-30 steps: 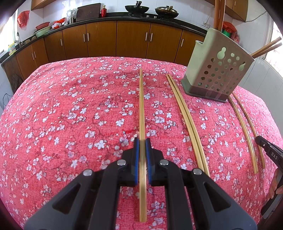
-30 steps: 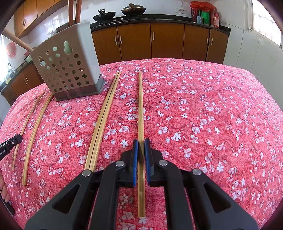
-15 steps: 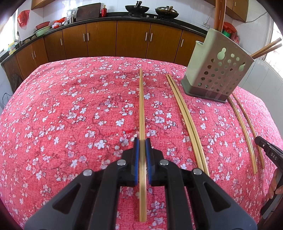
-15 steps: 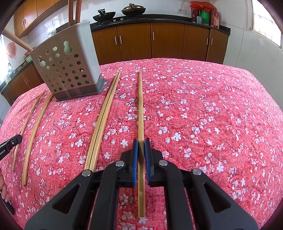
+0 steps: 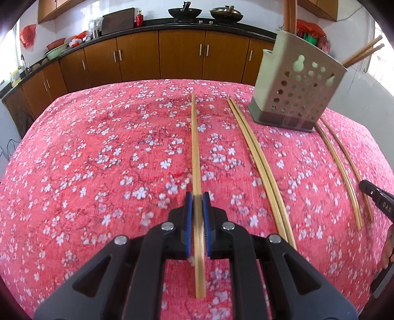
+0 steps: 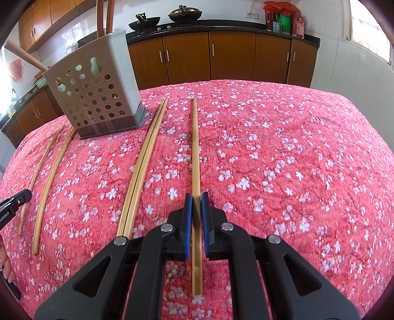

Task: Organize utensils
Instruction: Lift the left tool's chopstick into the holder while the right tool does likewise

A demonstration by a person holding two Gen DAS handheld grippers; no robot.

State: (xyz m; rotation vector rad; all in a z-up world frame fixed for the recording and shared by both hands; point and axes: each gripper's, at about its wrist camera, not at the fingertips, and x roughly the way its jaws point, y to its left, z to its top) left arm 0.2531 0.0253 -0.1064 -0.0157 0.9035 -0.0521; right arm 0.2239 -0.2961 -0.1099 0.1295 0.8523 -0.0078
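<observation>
My left gripper (image 5: 197,197) is shut on a bamboo chopstick (image 5: 195,147) that points away across the red floral tablecloth (image 5: 98,172). In the right wrist view my right gripper (image 6: 196,197) is likewise shut on a chopstick (image 6: 195,147), gripped near its near end. A grey perforated utensil holder (image 5: 295,83) (image 6: 98,93) stands upright at the far side with wooden handles sticking out. A tight pair of chopsticks (image 5: 256,157) (image 6: 145,162) lies beside each held stick. Two more chopsticks (image 5: 337,162) (image 6: 53,172) lie apart beyond the holder.
The other gripper's black tip shows at each view's edge (image 5: 376,204) (image 6: 14,204), with a person's hand (image 6: 5,265) behind it. Brown kitchen cabinets (image 6: 231,56) and a counter with woks (image 5: 184,11) run behind the table. The cloth drops off at the table's rounded edges.
</observation>
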